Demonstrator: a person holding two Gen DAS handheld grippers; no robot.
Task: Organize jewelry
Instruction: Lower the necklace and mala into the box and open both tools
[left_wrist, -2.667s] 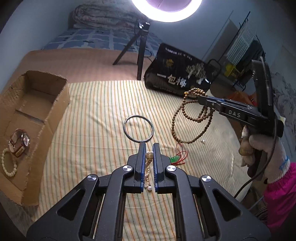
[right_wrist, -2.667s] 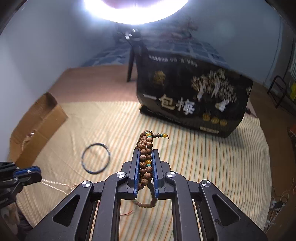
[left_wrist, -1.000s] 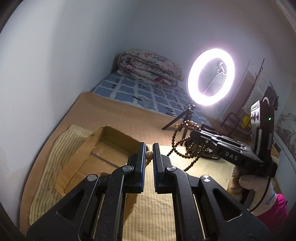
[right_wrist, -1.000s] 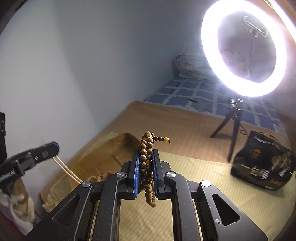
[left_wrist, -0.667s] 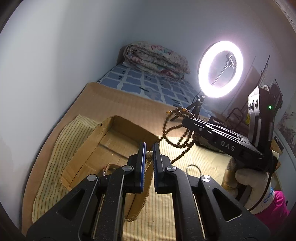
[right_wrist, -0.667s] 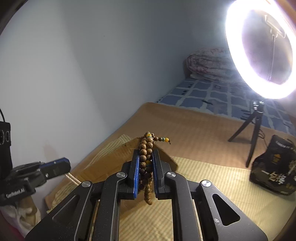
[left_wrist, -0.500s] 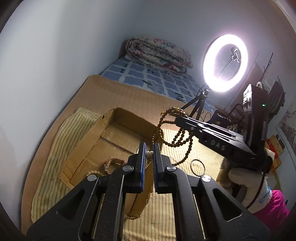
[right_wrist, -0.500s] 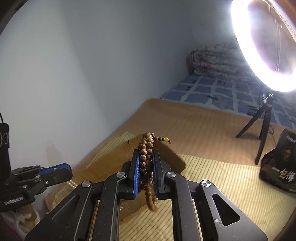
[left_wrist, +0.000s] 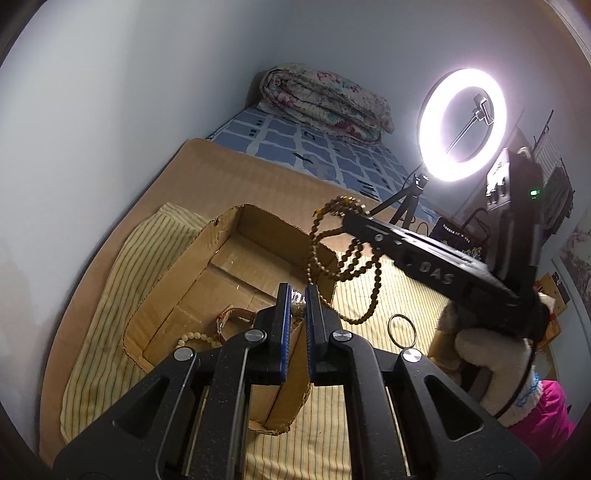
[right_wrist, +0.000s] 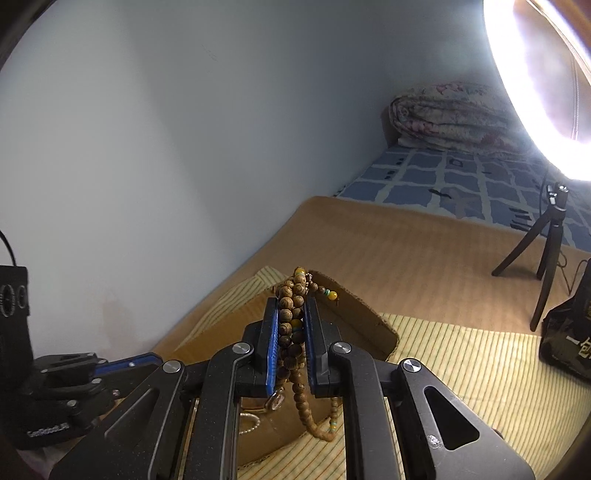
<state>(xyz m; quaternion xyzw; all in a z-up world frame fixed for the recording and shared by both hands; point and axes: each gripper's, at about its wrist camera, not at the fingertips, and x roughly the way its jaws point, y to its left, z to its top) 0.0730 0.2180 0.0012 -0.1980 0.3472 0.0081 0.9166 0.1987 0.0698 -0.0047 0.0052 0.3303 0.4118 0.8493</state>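
right gripper (right_wrist: 291, 325): clamped tight on the wooden bead necklace (right_wrist: 291, 314), loops dangling below the jaws. In under three seconds it has swung from out over the striped cloth (left_wrist: 402, 291) to right above the cardboard box (left_wrist: 236, 266).
left gripper (left_wrist: 294, 317): pressed nearly together on a pale bead strand (left_wrist: 298, 305). It has come over from the cloth too and now hangs at the box's near edge.
what changed: both pieces got lifted and carried to the box together, so I'd say the drop is next.
already in box: a cream bead bracelet (left_wrist: 195, 336) and another band beside it.
left behind: the thin metal ring (left_wrist: 402, 329), on the cloth, probably the next pickup.
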